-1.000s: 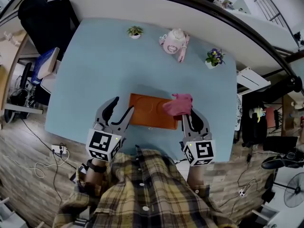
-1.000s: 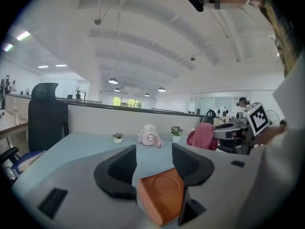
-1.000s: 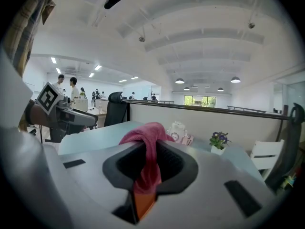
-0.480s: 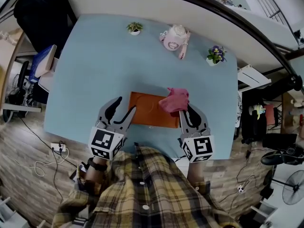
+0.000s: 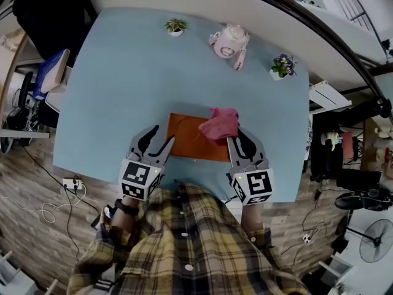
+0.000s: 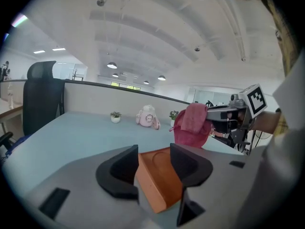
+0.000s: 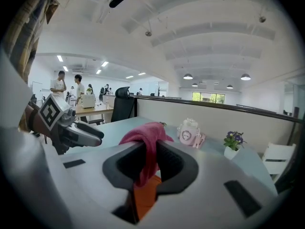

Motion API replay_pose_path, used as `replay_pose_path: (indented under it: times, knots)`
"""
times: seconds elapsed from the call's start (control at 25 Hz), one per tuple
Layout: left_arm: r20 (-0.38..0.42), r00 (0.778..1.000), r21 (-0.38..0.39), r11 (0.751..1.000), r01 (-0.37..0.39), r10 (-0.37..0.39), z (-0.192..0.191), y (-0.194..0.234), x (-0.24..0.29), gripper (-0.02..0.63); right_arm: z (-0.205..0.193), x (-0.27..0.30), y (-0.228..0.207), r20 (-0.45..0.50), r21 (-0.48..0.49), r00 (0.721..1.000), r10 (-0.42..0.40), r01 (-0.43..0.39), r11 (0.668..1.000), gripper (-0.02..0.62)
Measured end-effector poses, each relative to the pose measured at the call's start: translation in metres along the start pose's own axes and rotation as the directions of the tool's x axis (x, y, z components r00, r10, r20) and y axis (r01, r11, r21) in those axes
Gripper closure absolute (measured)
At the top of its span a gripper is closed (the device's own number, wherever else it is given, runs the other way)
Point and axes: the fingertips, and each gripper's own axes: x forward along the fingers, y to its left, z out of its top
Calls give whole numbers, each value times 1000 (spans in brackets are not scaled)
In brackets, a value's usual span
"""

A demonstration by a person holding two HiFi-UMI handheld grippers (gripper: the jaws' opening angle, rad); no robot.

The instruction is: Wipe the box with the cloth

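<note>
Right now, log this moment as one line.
phase: pre-wipe | left gripper: jaws just closing, box corner between them, not clamped | right gripper: shut on cloth over box's right end

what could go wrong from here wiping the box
1. The left gripper's jaws, just closing, straddle only the box's left end and don't look clamped yet. A skewed grip may let the box pivot on the table.
2. The right gripper pinches the cloth by a narrow fold, so a hard wipe might pull it loose.
</note>
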Motion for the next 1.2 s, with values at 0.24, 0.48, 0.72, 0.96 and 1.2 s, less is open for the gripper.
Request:
replay_pose_path:
  times: [0.24,0.48,0.72,0.96,1.2]
  knots:
    - [-58,998,-37,999,11,-13,-29,6,10,417,-7,18,8,-18,8,999,38,-38,999,537]
    - [-111,993,-61,998,26,-33,-53,6,17,445,-17,32,20,-42,-3,996,78,-78,997,537]
    - [-159,985,-99,993,58,-74,-73,0,26,471,-24,43,27,-62,-20,991,116,-117,993,537]
    - [-153,984,-136,988,74,-95,-78,-2,27,488,-24,55,41,-75,-49,983,167,-171,984,537]
    - [-125,987,-178,981,77,-100,-78,0,29,485,-22,72,60,-80,-68,967,241,-247,967,537]
